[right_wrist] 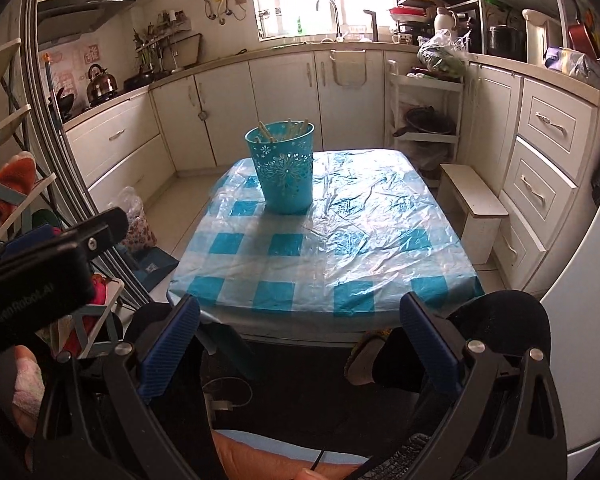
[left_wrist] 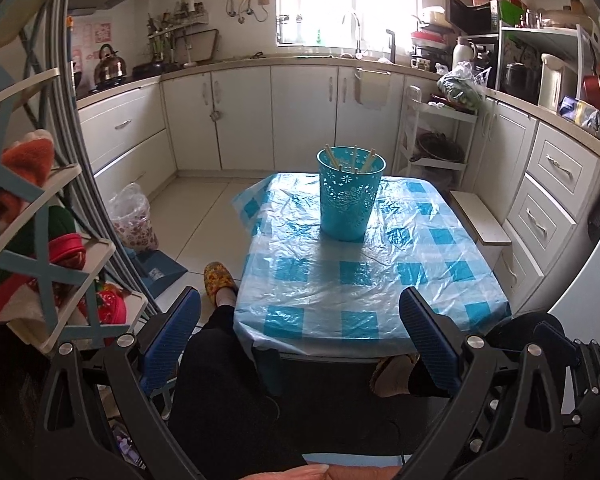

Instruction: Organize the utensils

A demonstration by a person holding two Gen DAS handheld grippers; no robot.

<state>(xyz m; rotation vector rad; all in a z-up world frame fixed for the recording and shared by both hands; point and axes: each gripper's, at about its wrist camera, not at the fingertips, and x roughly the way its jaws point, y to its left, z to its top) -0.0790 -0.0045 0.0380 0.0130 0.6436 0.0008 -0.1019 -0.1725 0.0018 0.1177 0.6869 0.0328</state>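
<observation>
A teal perforated cup stands upright on the far part of a small table with a blue-and-white checked plastic cover. Several wooden chopsticks stand inside it. The cup and chopsticks also show in the right wrist view, on the table's far left. My left gripper is open and empty, held back from the table's near edge. My right gripper is open and empty, also short of the near edge. The left gripper's body shows at the left of the right wrist view.
A shelf rack with colourful items stands at the left. A small white bench stands right of the table, by the drawers. White cabinets and a countertop run along the back. A plastic-lined bin sits on the floor. The person's legs and slippers are below the table edge.
</observation>
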